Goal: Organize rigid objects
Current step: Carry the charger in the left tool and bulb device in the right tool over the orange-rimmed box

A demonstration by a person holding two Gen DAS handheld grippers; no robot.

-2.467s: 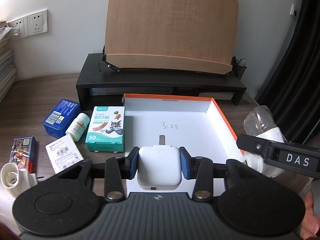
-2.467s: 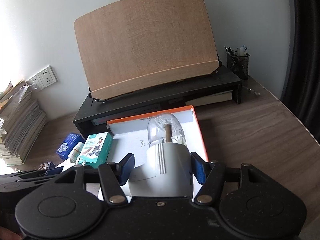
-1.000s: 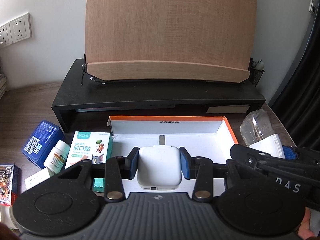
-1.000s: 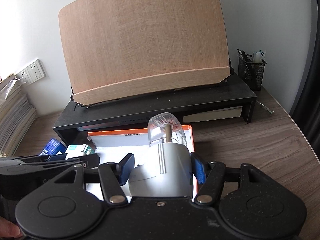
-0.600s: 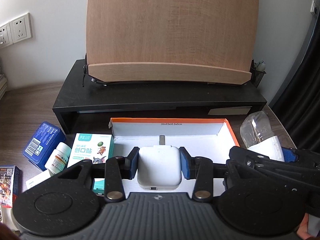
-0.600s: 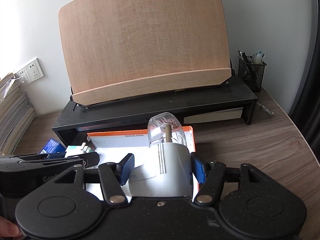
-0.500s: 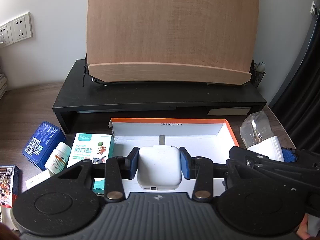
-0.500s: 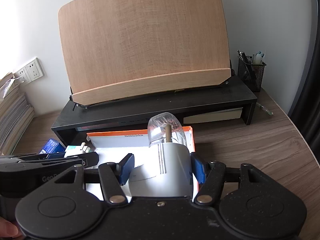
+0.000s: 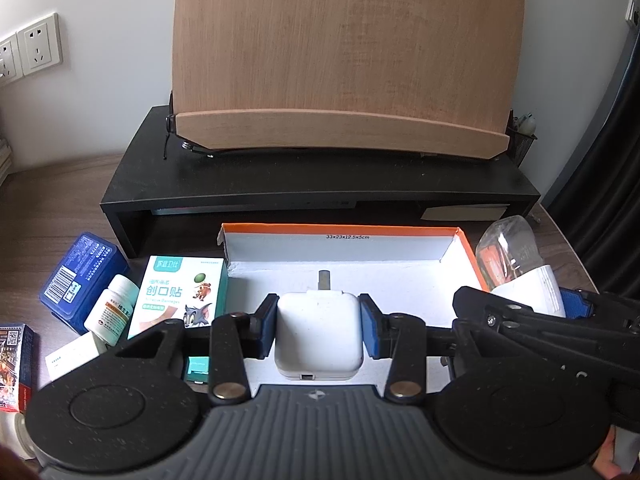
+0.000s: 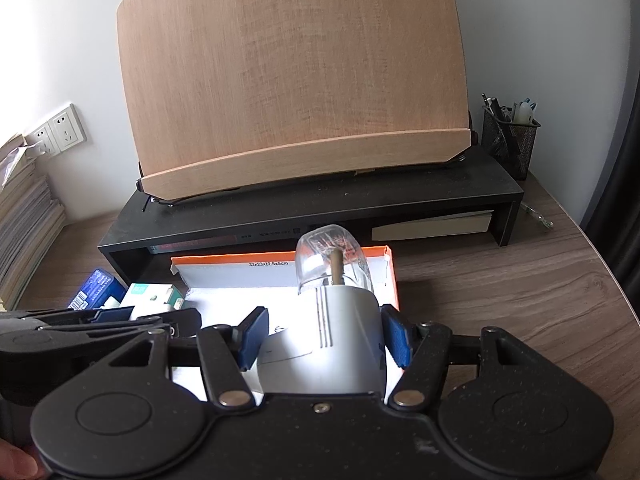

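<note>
Two tools are hovering over the open box (image 9: 340,276). The left tool (image 9: 319,330) is clamping a white charger (image 9: 319,336), and the right tool (image 10: 322,340) is clamping a white lamp (image 10: 340,320), both just above the box floor.

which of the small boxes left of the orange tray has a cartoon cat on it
The teal-and-white bandage box, touching the tray's left wall. The dark blue box further left carries only barcodes and print.
</note>
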